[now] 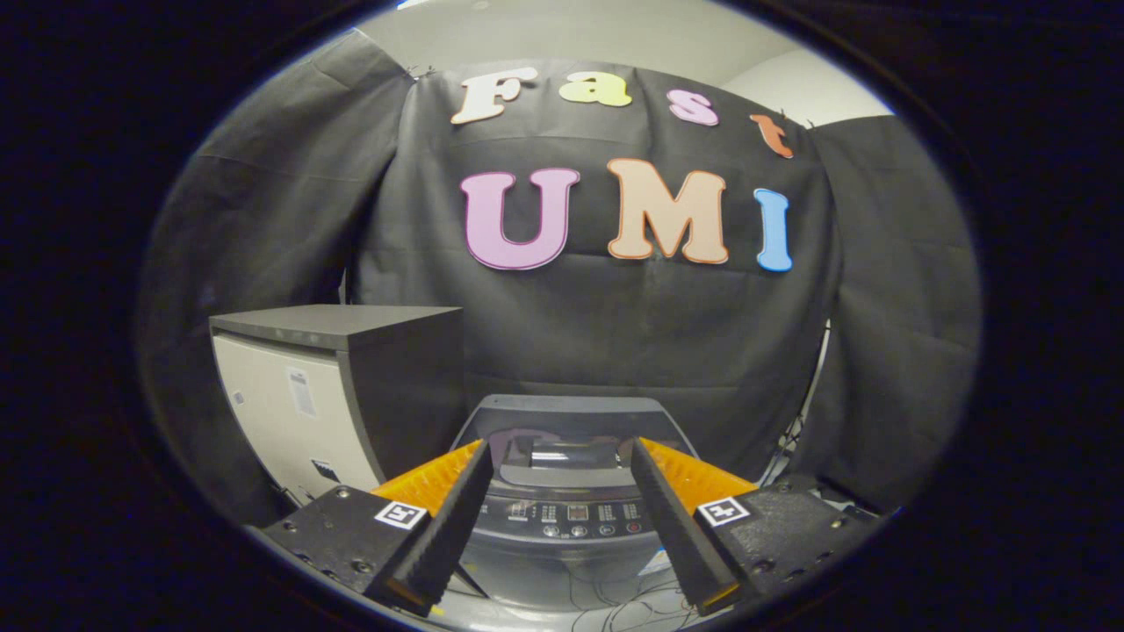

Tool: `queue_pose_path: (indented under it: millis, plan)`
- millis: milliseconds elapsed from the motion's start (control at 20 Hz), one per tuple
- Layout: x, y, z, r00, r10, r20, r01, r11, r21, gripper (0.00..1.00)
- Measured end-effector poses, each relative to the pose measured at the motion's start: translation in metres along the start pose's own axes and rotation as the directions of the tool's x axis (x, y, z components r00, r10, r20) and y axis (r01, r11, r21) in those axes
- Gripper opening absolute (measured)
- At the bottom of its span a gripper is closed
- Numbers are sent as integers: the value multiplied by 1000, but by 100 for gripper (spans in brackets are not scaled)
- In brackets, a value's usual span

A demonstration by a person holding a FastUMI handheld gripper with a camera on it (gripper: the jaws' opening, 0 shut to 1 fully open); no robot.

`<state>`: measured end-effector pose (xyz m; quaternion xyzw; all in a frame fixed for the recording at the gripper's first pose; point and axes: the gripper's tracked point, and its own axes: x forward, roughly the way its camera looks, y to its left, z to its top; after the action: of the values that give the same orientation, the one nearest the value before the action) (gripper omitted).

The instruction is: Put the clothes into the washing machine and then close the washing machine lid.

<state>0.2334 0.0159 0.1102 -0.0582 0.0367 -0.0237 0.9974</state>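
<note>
The gripper holds its jaws apart, gripping nothing. The washing machine stands just ahead, framed between the fingers, lid down (control panel facing the gripper). A grey cabinet stands beside it.

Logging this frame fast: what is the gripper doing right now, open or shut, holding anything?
Gripper: open, holding nothing; the washing machine sits beyond and between the fingers, its lid down.

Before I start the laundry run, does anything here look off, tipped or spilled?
Nothing stands out. The washer stands upright with its lid down, the cabinet sits square beside it, and the gripper is open with nothing between its fingers.
</note>
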Motion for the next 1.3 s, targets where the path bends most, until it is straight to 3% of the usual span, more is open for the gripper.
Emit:
queue_pose_path:
  millis: [200,400,550,700,1000,1300]
  plan:
    - [-37,2,-4,999,28,32,-28,1000,9,96]
    - [-71,-21,-19,999,-33,25,34,999,-31,96]
    - [-94,-24,-21,998,8,55,-7,1000,-19,96]
    - [-100,-40,-17,996,44,71,-47,998,42,96]
    - [-104,-70,-6,991,32,133,-52,988,143,96]
    - [-101,-51,-11,986,78,150,-89,993,74,97]
